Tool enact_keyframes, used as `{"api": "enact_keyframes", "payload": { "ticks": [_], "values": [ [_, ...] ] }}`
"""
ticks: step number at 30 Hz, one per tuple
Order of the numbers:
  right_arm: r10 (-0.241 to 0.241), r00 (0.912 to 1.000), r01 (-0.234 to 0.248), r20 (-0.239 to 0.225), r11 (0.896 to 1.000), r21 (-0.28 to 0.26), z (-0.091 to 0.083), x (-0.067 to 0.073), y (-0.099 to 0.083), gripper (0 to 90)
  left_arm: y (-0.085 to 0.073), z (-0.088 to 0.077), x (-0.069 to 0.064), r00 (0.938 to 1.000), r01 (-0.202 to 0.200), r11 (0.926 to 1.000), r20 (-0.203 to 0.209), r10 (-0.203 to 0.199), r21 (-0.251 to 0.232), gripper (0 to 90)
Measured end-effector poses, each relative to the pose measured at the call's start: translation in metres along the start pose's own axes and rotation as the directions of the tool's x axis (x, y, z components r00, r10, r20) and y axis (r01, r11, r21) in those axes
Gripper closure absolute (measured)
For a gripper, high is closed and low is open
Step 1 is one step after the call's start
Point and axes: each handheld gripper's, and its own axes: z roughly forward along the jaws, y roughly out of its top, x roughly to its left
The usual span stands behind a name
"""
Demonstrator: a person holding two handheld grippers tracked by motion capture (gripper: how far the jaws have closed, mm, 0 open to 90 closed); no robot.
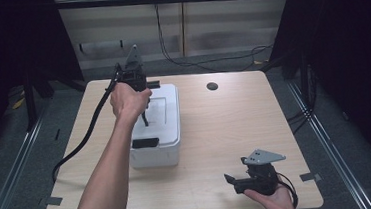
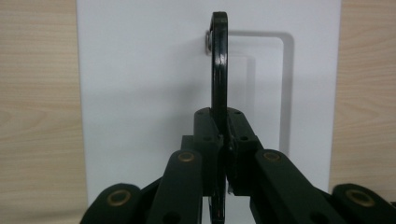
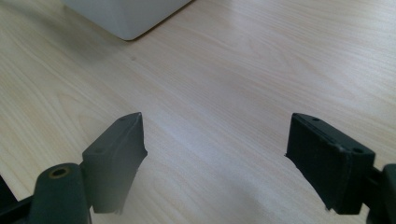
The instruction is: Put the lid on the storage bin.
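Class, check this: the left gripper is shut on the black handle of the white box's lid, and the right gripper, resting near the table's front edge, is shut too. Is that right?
Not quite. The right gripper is open: the right gripper view shows its fingers wide apart over bare table. The rest holds: the left gripper is shut on the black handle of the white box.

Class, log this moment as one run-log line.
left gripper: shut on black handle of white box | right gripper: open, low over table | box: on table

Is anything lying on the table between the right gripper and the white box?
Nothing visible does. The right gripper rests open near the table's front edge, and bare wood runs from its jaws to the white box. The left gripper is already shut on the box's black handle.
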Motion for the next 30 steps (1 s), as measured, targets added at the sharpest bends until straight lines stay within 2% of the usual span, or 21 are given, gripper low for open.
{"api": "enact_keyframes", "payload": {
  "ticks": [3,13,30],
  "values": [
    [0.001,1.0000,-0.001,0.000,1.000,0.001,-0.0001,0.0002,0.0000,18.6,-0.0004,0.0006,-0.0021,0.9999,-0.003,1.0000,-0.015,0.003,-0.006,84.9],
    [0.001,1.0000,-0.001,-0.002,1.000,0.002,-0.0001,0.0004,0.0000,18.6,0.0012,0.0006,-0.0022,1.0000,-0.005,1.0000,-0.003,0.005,0.004,84.9],
    [0.001,1.0000,-0.001,-0.002,1.000,0.001,0.0001,0.0000,-0.0002,18.6,0.0011,0.0078,-0.0038,0.9997,-0.015,0.9999,-0.020,0.015,0.007,84.8]
  ]
}}
